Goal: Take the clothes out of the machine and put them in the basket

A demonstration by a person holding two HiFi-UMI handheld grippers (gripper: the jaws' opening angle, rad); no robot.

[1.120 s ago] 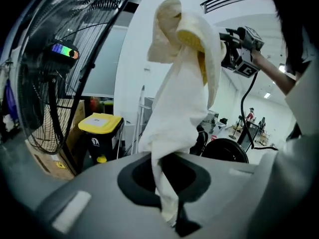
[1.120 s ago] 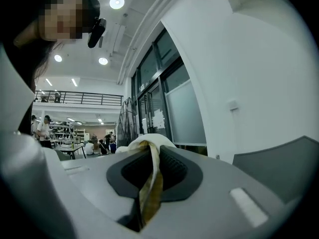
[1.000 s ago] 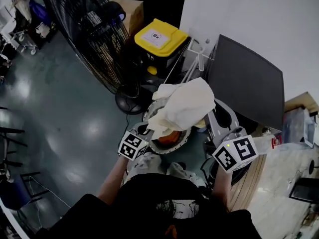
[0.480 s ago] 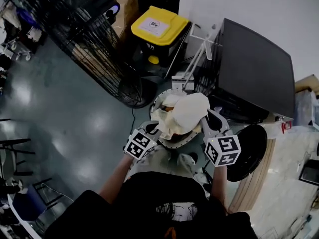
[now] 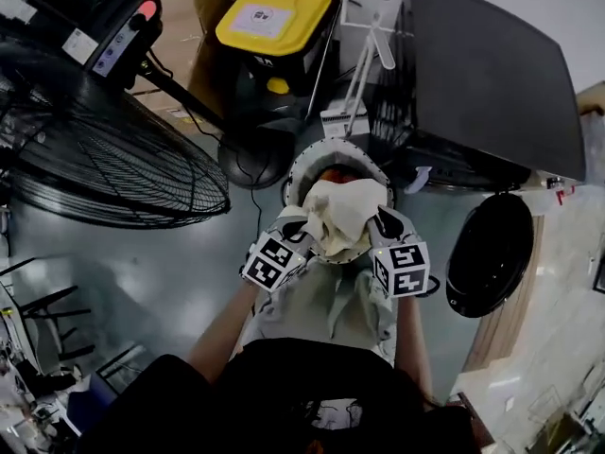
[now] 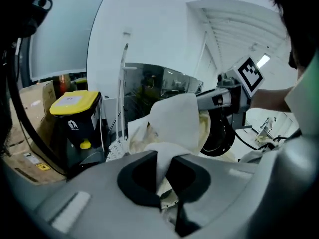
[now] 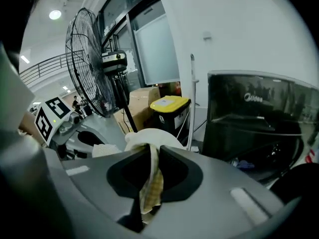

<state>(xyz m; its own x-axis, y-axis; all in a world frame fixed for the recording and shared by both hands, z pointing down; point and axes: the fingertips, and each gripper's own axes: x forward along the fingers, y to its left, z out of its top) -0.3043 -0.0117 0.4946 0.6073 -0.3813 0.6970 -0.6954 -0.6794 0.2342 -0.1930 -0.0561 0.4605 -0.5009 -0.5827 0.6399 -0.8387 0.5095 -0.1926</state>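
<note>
As both jaw pairs clamp folds of the cream cloth [image 5: 342,211], L gripper [image 6: 164,176] & R gripper [image 7: 151,176] hold it bunched over the round white basket [image 5: 301,166] at frame centre, w/ the black washing machine [image 5: 492,74] upper right.

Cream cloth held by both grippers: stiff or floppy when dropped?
Likely floppy: the cream cloth bunches and sags between the left gripper and right gripper. Probably light: thin folds pinch flat in shut jaws. It should slump into the basket, not roll.
</note>
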